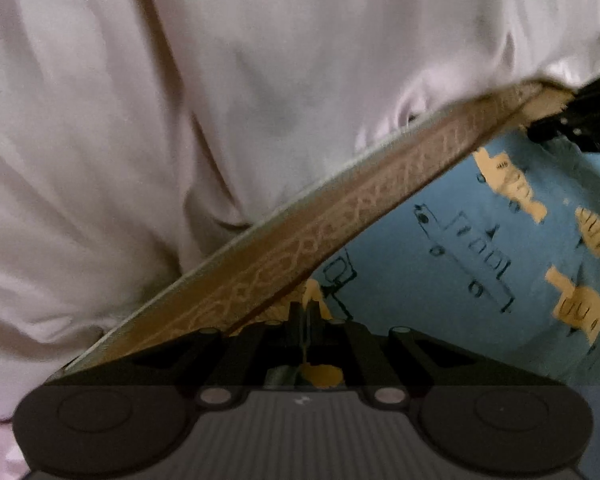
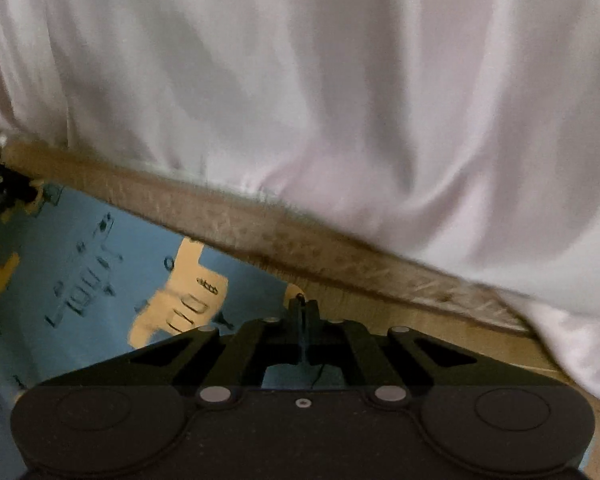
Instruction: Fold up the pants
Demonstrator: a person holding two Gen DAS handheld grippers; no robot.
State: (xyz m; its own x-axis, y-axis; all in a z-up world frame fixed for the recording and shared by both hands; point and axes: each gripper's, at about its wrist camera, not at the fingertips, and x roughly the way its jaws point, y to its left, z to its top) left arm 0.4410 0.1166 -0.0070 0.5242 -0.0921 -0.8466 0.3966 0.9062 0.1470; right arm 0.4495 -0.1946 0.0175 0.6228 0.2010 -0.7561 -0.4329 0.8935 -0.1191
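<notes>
- Pale pink satin pants (image 1: 148,120): held up off the surface, the cloth hanging in loose folds and filling most of both wrist views.
- Tan patterned woven waistband (image 1: 300,232): stretched taut in a sloping line between the two tools; it crosses both views.
- Left tool (image 1: 305,312): fingers drawn tight together, apparently pinching one end of the waistband; the contact itself is hidden behind the band.
- Right tool (image 2: 303,312): fingers likewise closed to a slit at the lower edge of the waistband; the grip looks real, though the pinch point is blurred.
- Other tool's dark body (image 1: 580,120): seen from the left wrist at the far end of the band.
- Blue printed cloth with yellow and line-drawn figures (image 2: 80,280): lies below the raised pants; whether it covers a table or a bed cannot be told.
- Progress, judged: early. The pants are lifted by the waistband; no finished fold is visible. Laying flat and folding remain.
</notes>
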